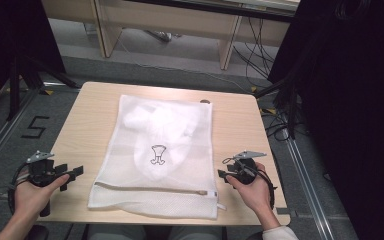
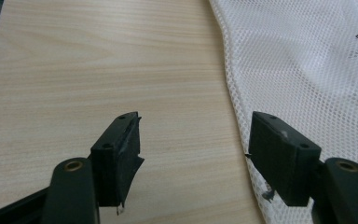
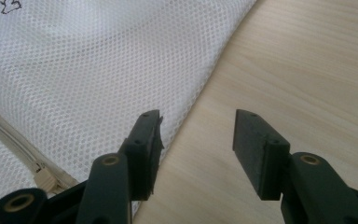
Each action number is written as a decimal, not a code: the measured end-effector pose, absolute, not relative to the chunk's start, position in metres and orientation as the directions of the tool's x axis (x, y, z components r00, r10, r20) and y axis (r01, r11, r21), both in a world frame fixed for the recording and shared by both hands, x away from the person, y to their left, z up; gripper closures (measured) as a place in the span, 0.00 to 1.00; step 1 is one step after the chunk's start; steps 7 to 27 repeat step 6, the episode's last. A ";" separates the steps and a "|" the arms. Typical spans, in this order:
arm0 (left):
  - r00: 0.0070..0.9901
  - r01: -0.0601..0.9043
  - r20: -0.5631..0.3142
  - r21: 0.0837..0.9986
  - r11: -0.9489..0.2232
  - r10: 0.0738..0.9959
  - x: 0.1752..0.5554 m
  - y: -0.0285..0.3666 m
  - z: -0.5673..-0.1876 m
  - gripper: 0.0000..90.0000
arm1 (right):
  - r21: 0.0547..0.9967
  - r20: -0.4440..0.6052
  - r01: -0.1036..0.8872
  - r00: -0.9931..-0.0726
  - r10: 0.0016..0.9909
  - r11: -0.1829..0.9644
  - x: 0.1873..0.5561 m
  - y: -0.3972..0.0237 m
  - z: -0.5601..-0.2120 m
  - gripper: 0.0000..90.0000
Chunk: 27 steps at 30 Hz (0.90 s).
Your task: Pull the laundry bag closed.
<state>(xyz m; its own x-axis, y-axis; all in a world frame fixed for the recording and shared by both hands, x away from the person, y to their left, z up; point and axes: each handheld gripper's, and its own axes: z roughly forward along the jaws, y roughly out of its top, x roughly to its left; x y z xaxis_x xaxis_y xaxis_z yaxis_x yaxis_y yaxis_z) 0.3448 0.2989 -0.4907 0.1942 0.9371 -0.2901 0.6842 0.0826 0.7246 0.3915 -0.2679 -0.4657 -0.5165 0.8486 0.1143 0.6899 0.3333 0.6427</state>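
Both tools, left (image 1: pixel 69 176) and right (image 1: pixel 228 169), agape and empty beside limp, light mesh bag (image 1: pixel 161 150); likely best pinched at nearest side hems.

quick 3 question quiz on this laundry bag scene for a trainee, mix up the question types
1. True or false: the zipper of the mesh laundry bag is closed.
2. Which hand-held gripper has the zipper pull near its jaws? A) left hand-held gripper B) right hand-held gripper
3. Fill in: both hand-held grippers are ____ and hold nothing.

Key: 1 true, it runs shut along the near end of the bag. 2 B. 3 open; each hangs beside a long edge of the bag on the table.
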 end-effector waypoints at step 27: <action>0.208 0.686 -0.292 0.724 0.074 0.934 0.345 0.297 -0.491 0.39 | 0.645 0.118 0.681 -0.535 0.836 0.345 0.389 -0.272 -0.468 0.56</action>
